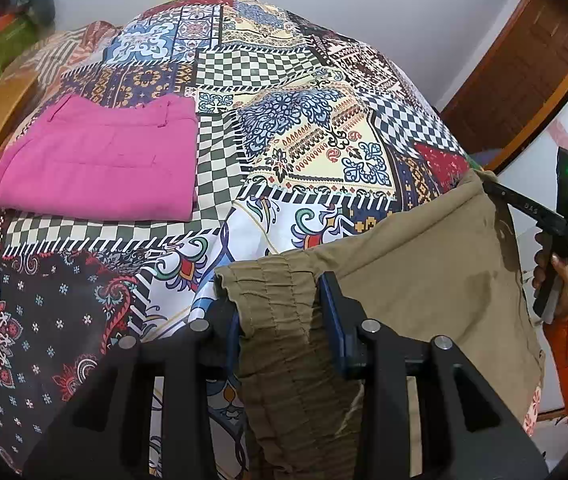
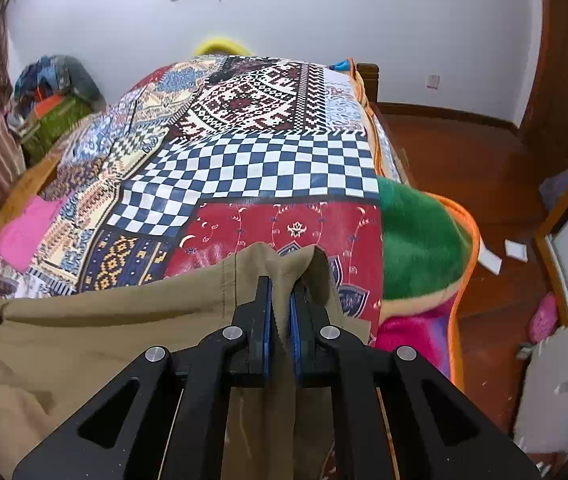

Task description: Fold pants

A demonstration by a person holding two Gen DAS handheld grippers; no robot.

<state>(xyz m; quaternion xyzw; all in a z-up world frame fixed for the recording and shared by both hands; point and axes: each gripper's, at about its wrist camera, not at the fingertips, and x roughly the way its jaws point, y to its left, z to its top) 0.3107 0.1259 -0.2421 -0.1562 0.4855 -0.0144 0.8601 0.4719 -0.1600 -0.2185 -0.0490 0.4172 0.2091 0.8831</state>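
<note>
1. covering the whole bed: a patchwork-print bedspread (image 1: 284, 128) of checkered, floral and woven-look panels in blue, red, cream and black; it bears every garment listed below.
2. khaki cotton pants with a gathered elastic waistband (image 1: 423, 280), lying at the near edge of the bedspread, stretched between the two grippers; the waistband end is toward the left gripper, the opposite edge toward the right gripper.
3. folded pink pants (image 1: 96, 160), a flat rectangle on the far left part of the bedspread, well apart from the khaki pants.
4. black cloth with red and white paisley and flower print (image 1: 32, 320), at the near left, beside the left gripper, not touching the khaki pants.
5. green fleece blanket with orange border (image 2: 419, 248), hanging off the right side of the bed.
6. left gripper (image 1: 280, 312), black frame with blue pads, clamped on the bunched waistband of the khaki pants.
7. right gripper (image 2: 280, 312), same build, pads pressed together on a thin fold of the khaki fabric edge; in the left wrist view it is held by a hand (image 1: 551, 276) with an orange sleeve.
</note>
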